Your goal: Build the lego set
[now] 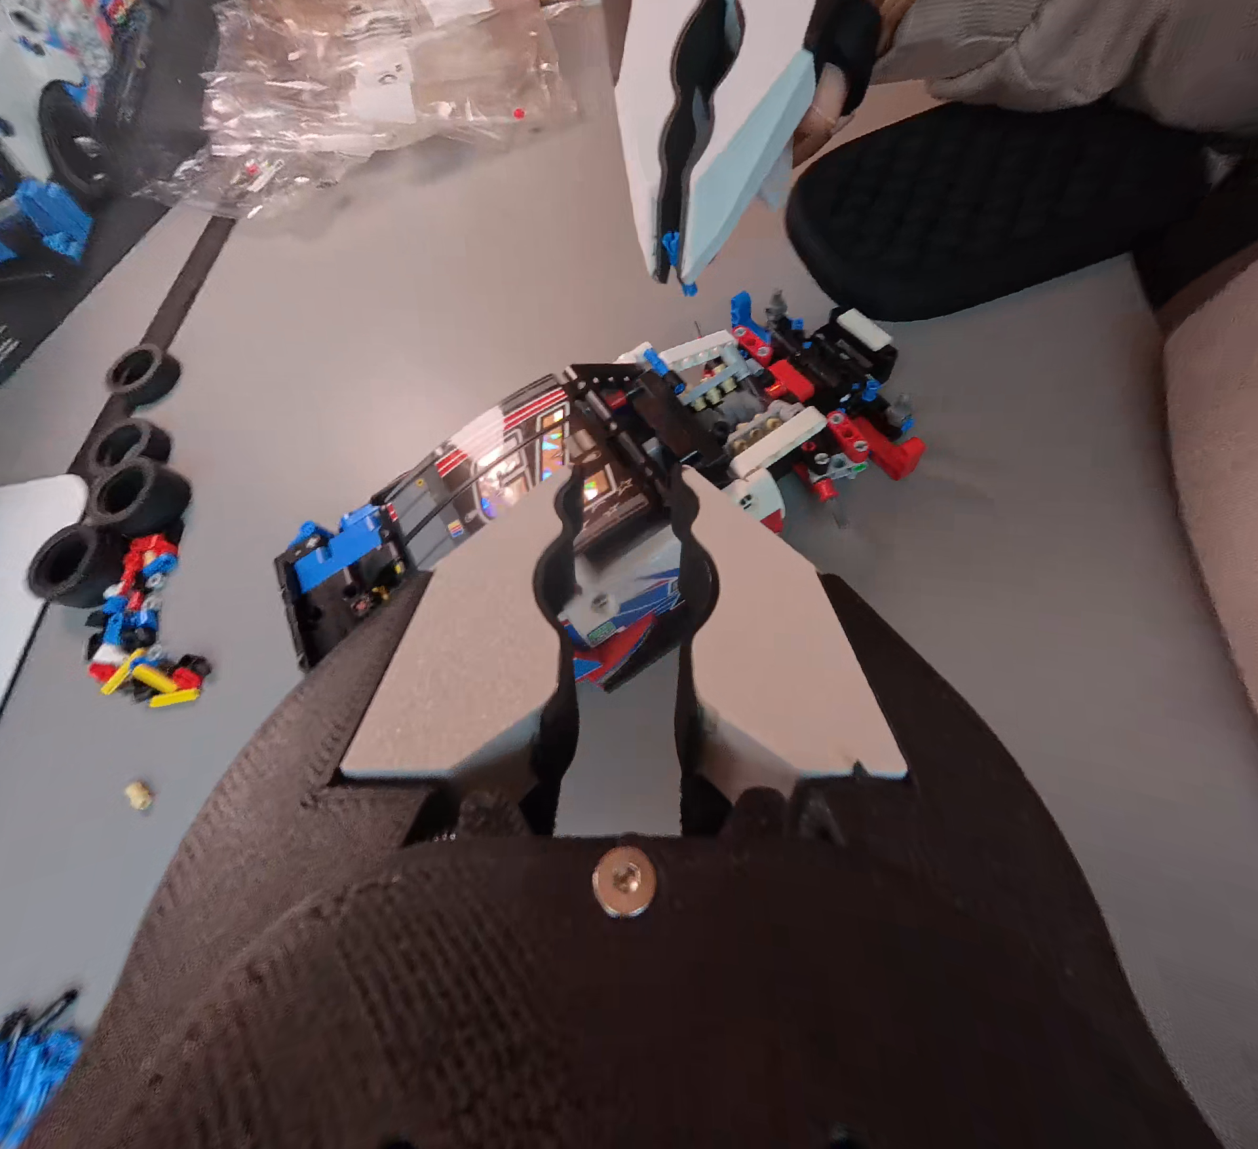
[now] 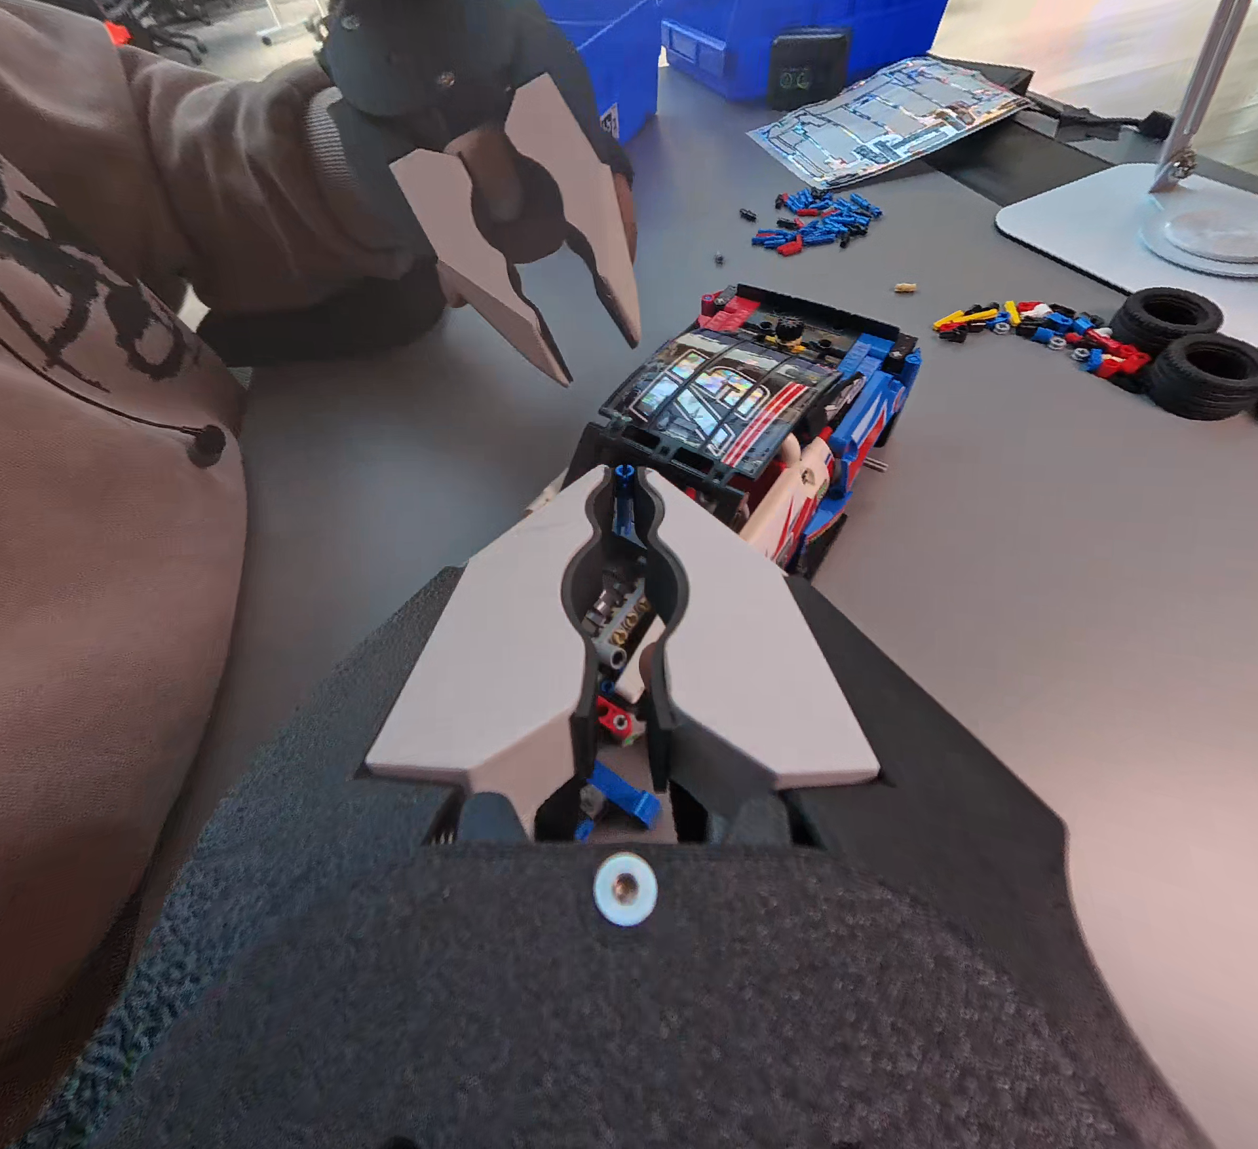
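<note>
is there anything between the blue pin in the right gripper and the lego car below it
Nothing visible. The right gripper holds the small blue pin at its tips, in open air above the car. The left gripper is open and off to the side, not under the pin.

We see a glossy plastic lego car [image 2: 749, 429] on a smooth matt table [image 2: 987, 572], near crinkled clear plastic bags [image 1: 381, 41] and matt rubber tyres [image 2: 1184, 354].

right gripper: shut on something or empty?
Shut on a blue pin. The right gripper pinches it between its fingertips above the car model; the left wrist view shows the same.
</note>
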A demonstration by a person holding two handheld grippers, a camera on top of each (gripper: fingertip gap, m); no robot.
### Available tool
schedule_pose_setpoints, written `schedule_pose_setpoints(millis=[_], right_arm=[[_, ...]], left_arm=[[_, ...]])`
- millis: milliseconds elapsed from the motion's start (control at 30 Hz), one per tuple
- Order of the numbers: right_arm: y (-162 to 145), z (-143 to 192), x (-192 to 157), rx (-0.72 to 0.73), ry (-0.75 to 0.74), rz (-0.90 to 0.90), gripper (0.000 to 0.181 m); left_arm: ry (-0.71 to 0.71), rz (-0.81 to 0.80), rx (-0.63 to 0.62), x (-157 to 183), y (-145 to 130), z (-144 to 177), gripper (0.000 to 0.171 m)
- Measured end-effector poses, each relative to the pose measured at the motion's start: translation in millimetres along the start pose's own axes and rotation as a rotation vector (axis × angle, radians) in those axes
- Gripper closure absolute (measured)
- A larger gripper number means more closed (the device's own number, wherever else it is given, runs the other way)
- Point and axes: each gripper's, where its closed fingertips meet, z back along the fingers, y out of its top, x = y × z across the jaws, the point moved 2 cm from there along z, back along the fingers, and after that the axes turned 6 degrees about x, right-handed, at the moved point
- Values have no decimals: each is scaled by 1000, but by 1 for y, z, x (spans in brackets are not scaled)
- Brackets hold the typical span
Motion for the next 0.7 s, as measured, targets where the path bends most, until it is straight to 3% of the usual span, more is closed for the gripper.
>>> schedule_pose_setpoints(millis=[67,233,367,700], right_arm=[[6,-5,-11,40,34,-19,179],[27,-17,-22,176,93,-70,179],[28,-24,-22,204,119,-125,179],[16,-30,-17,207,122,-160,176]], left_arm=[[-117,67,46,9,15,-2,147],[-230,227,175,23,35,-18,147],[-187,248,209,21,34,-28,168],[-216,373,234,20,19,-31,169]])
